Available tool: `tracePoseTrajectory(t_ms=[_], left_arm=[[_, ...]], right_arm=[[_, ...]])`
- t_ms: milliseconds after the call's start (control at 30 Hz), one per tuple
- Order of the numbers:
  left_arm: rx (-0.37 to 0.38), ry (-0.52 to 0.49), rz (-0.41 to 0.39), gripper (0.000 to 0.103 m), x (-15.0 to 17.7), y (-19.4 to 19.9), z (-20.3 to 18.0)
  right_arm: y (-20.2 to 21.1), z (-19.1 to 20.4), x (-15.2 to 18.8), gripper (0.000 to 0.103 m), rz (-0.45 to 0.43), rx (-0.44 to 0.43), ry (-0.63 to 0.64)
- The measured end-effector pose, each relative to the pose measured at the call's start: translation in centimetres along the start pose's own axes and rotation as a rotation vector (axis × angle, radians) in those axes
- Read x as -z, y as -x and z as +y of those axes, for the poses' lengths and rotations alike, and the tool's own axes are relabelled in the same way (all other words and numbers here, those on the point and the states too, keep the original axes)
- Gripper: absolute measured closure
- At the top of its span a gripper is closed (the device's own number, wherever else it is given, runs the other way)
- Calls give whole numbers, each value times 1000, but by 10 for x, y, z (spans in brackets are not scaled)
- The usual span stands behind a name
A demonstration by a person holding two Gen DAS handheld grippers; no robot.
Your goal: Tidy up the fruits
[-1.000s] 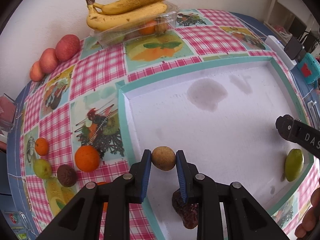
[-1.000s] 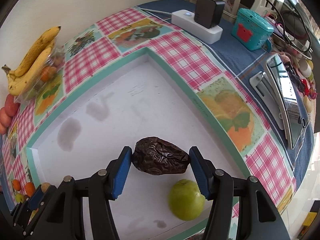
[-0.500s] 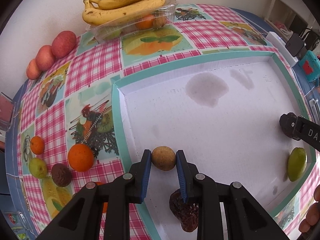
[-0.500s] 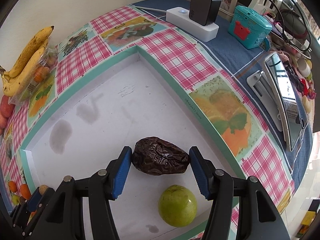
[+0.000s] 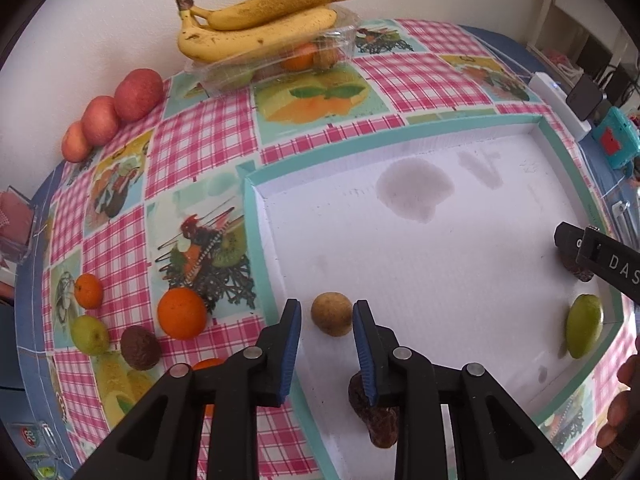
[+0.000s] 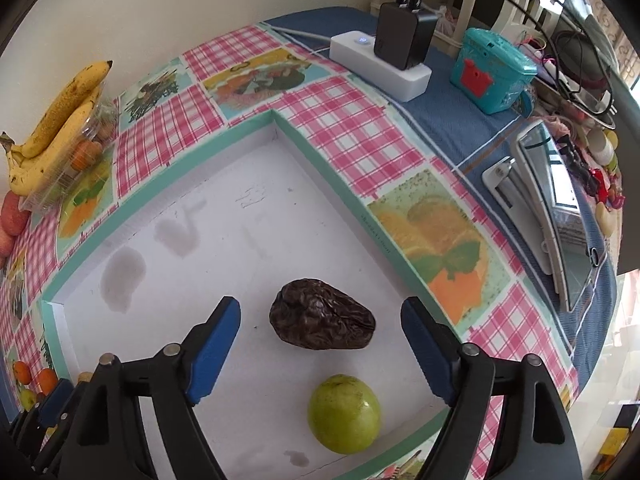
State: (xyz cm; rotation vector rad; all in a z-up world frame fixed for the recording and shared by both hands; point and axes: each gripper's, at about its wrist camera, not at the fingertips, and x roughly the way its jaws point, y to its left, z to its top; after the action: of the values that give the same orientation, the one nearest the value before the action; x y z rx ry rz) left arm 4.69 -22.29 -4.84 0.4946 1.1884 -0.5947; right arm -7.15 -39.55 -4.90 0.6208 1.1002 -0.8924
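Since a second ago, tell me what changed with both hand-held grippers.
Both opened. The left hand-held gripper let go of the small brown fruit, which now sits on the white tray. The right hand-held gripper released the wrinkled dark fruit. The green fruit stayed put.

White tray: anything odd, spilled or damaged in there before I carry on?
Yes. The white tray floor carries greyish damp-looking stains near its far side, and small dark spots by the green fruit. The fruits look intact; nothing appears tipped or broken.
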Motion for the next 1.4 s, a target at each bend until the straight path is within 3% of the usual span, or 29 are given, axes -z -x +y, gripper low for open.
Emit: tracePoseTrajectory(t_ms=[33,167,367,533,633,800,1400], left_arm=[[2,6,-3,68,0,2,2],[-8,43,-35,35,2,13,16],[-69,180,-35,15,10,18,58],[-120,267,-27,9,21,19,96],[-194,267,-47,4,24,26,110],[-220,279,-88,1,28,42,131],[-131,390,-91,0,43,47,185]], right_arm=[[1,-1,0,20,-3,0,0],[2,-1,2,18,-7,5,2],[8,7,6,18,-15,0,35],[9,19,11,18,2,-2,73],[7,28,18,18,14,8,95],[13,40,26,18,1,2,120],[39,88,50,18,-59,7,198]])
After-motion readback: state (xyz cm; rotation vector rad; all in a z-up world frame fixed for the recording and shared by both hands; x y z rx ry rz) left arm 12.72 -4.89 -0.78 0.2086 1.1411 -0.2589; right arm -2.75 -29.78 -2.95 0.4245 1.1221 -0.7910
